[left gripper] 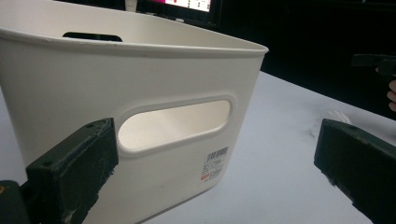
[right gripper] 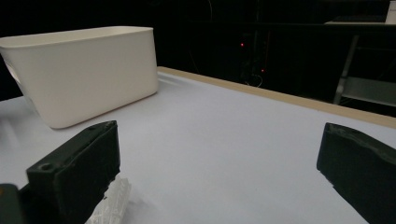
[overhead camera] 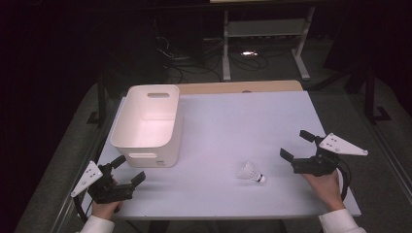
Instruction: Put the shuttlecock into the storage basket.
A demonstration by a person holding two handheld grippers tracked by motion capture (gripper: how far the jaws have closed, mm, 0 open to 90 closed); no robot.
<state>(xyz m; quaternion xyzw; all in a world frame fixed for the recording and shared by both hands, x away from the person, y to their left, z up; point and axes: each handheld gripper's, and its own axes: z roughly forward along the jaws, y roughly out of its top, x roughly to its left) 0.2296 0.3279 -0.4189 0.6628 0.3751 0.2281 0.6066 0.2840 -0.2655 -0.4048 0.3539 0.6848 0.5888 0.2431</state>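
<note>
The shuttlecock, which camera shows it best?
The high view: the whole shuttlecock lies on the table. The right gripper view catches just feathers behind one jaw; the left gripper view, a white tuft beside a jaw.

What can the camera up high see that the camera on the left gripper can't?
Only the high view shows the left gripper from outside, the hand holding it, and the bin's bare inside.

Only the left gripper view shows the barcode sticker on the bin's near wall, below its handle slot.

Both show the white bin, the white table, the shuttlecock and the right gripper.
</note>
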